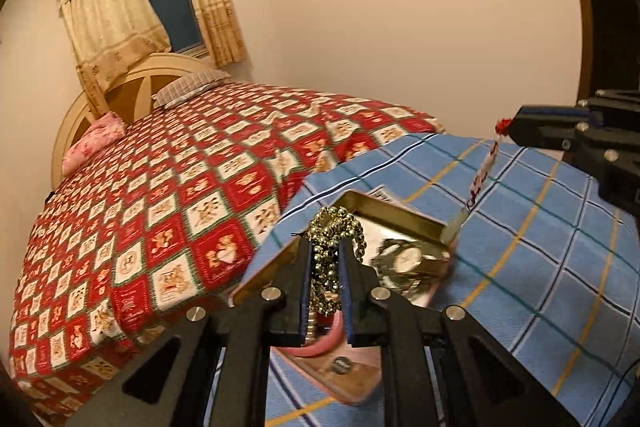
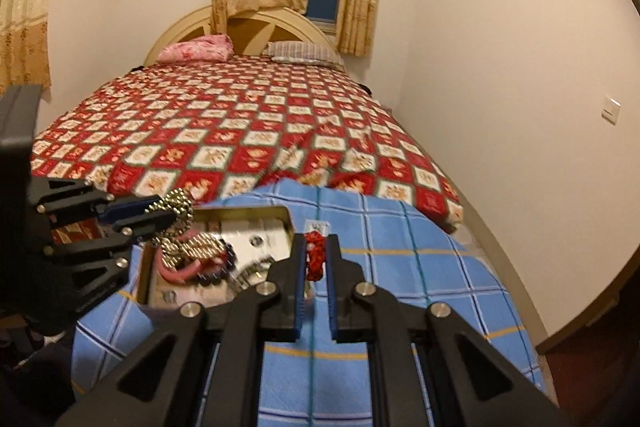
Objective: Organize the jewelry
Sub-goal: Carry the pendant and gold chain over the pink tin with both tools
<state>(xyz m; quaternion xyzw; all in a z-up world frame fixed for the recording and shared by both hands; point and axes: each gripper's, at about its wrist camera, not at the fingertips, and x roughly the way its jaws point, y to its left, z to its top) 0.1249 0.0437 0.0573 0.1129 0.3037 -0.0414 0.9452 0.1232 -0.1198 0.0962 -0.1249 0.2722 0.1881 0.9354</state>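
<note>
On the bed's blue plaid cloth (image 1: 540, 227) above the open tin (image 1: 384, 215), the left tool (image 1: 326, 259) clamps a limp, slippery gold bead strand (image 1: 336, 227), best pinched mid-bunch, while the right tool (image 2: 316, 259) clamps a soft red cord (image 2: 315, 255).

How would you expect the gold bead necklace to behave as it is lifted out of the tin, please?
Probably floppy: the gold bead necklace droops in loops from the left hand-held gripper, shut on it. It may snag, since strands trail into the tin among other pieces. The smooth round beads look likely to slip.
</note>
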